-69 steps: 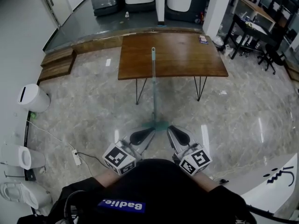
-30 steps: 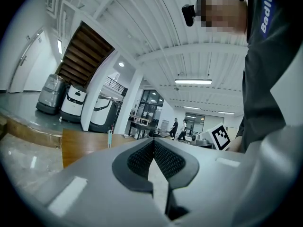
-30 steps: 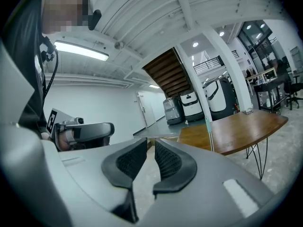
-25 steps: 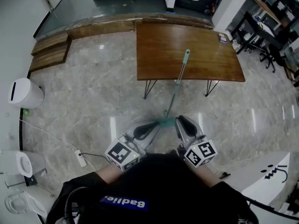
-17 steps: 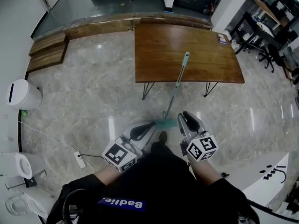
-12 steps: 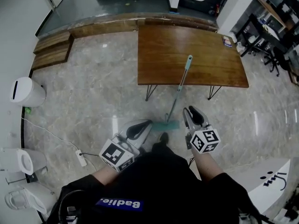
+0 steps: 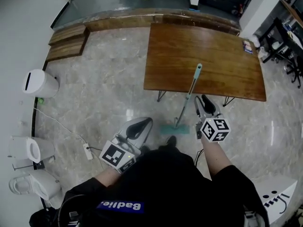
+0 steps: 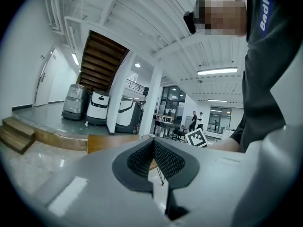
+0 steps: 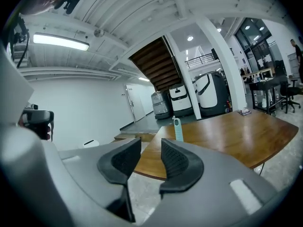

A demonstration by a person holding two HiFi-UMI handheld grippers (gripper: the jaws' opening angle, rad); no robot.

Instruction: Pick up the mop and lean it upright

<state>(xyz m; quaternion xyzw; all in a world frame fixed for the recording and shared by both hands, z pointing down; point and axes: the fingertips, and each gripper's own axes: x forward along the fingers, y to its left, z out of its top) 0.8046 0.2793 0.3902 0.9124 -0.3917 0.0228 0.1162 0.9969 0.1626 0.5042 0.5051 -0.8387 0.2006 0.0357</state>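
Head view, centre: mop (image 7: pixel 188 96) upright, apparently leaning on the table (image 7: pixel 227 74) edge, right gripper (image 7: pixel 204 105) just beside it, jaws opening — left gripper view: left gripper (image 8: pixel 152 143) clenched, empty — right gripper view: nothing between the jaws; best withdrawn straight, clear of the handle.

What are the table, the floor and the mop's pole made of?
Table: wood or veneer, judging by brown grain, with a soft sheen. Floor: polished stone or marble-look tile, grey-veined and mirroring lights. Mop pole: smooth, pale teal, perhaps painted metal or plastic; unclear which.
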